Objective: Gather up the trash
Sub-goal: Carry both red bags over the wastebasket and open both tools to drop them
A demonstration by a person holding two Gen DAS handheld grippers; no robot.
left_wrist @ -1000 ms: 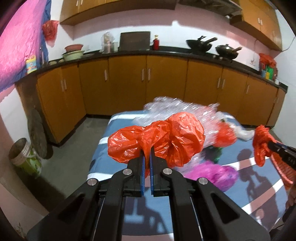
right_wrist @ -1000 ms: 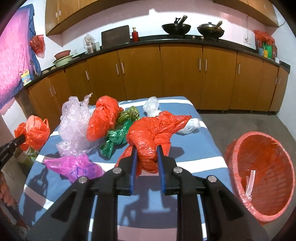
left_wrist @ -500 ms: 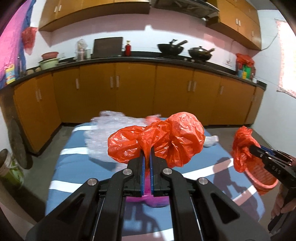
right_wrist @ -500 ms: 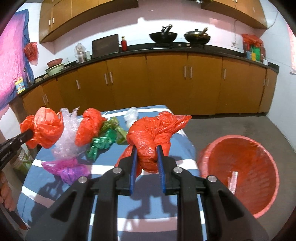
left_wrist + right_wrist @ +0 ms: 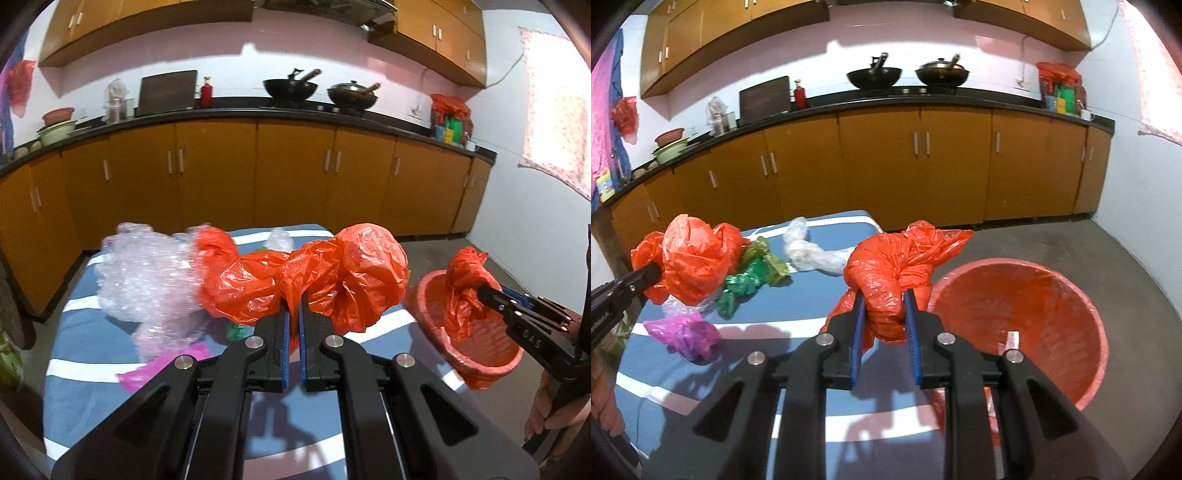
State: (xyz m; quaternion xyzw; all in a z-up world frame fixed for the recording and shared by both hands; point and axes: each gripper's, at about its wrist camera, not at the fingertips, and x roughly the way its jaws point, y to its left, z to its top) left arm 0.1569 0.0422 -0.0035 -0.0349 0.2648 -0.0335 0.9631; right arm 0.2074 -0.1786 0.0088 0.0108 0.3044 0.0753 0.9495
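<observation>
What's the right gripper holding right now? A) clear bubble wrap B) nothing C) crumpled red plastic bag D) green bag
C: in the right wrist view the right gripper has its fingers pressed on a crumpled red plastic bag, beside the red basket.

A home kitchen: orange-brown cabinets [image 5: 879, 166] under a black counter [image 5: 960, 101], two woks [image 5: 874, 76] at upper centre.
</observation>
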